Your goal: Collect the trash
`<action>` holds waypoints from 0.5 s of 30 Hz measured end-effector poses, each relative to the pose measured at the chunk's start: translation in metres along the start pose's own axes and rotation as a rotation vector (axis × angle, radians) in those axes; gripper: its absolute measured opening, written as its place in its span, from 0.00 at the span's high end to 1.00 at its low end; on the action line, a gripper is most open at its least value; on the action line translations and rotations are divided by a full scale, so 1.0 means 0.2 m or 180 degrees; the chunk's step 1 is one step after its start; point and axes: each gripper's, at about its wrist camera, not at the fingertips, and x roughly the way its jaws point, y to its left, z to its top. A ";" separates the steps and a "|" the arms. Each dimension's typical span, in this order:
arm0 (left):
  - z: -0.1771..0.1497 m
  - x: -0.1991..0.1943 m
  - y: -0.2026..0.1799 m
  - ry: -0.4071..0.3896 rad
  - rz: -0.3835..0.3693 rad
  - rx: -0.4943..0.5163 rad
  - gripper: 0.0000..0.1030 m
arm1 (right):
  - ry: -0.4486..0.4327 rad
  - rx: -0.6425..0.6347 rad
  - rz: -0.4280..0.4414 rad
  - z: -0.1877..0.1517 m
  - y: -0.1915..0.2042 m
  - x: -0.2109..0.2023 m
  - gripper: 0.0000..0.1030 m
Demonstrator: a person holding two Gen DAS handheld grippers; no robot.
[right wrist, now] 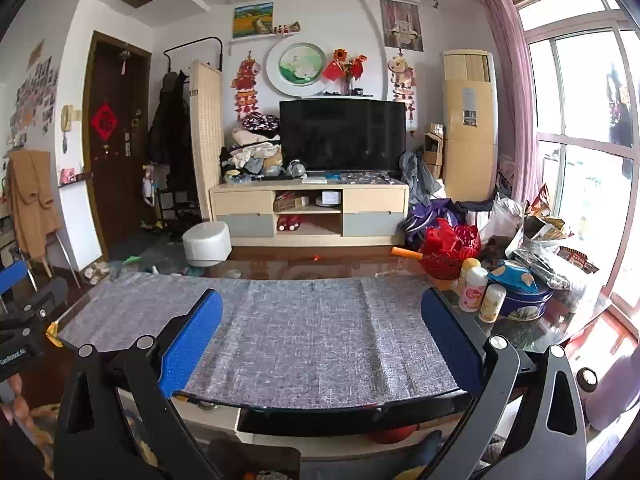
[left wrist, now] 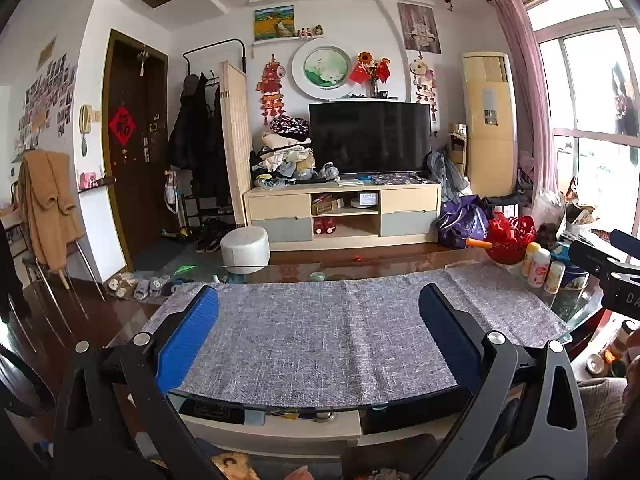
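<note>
**Mia:** Blue bumpy pads sit closest to us. They are on the black left gripper (left wrist: 319, 336), and its two fingers are spread wide apart with nothing between them.

**Ben:** And the black right gripper (right wrist: 322, 340)?

**Mia:** Same thing. Its ribbed blue pads are far apart and hold nothing. Both hang over the near edge of a glass-topped table (right wrist: 532, 334).

**Ben:** What is under them?

**Mia:** A grey woven cloth mat (left wrist: 340, 320). It looks rough and speckled, and it lies flat across the glass. It has soft fold lines running away from us.

**Ben:** Where is the trash?

**Mia:** At the right end of the table, well apart from both grippers. I see a heap of crinkly, shiny snack bags and wrappers (right wrist: 540, 240) by the window. One blue crumpled chip bag (right wrist: 512, 276) lies on top of a round blue cookie tin (right wrist: 524, 308).

**Ben:** Anything else there?

**Mia:** Three small plastic bottles with round caps (right wrist: 476, 292) stand upright just beside the tin. Behind them is a red lacy plastic basket (right wrist: 448, 252), and an orange stick-shaped thing (right wrist: 406, 253) pokes out to its left.

**Ben:** And past the table?

**Mia:** A round white stool (right wrist: 207, 244) sits on the floor. Behind it stands a pale wooden TV cabinet (right wrist: 310, 210) with a flat black TV (right wrist: 342, 136).
</note>
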 end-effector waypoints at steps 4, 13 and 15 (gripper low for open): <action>-0.01 -0.01 0.00 -0.0008 -0.0045 0.0004 0.08 | -0.0017 0.0020 0.0012 0.00 0.00 -0.02 0.03; 0.00 -0.02 0.02 -0.0055 -0.0060 -0.0055 0.08 | -0.0024 0.0070 0.0064 0.01 0.00 -0.01 0.03; 0.00 -0.02 0.02 -0.0047 -0.0063 -0.0059 0.08 | -0.0026 0.0101 0.0053 0.01 0.00 0.00 0.03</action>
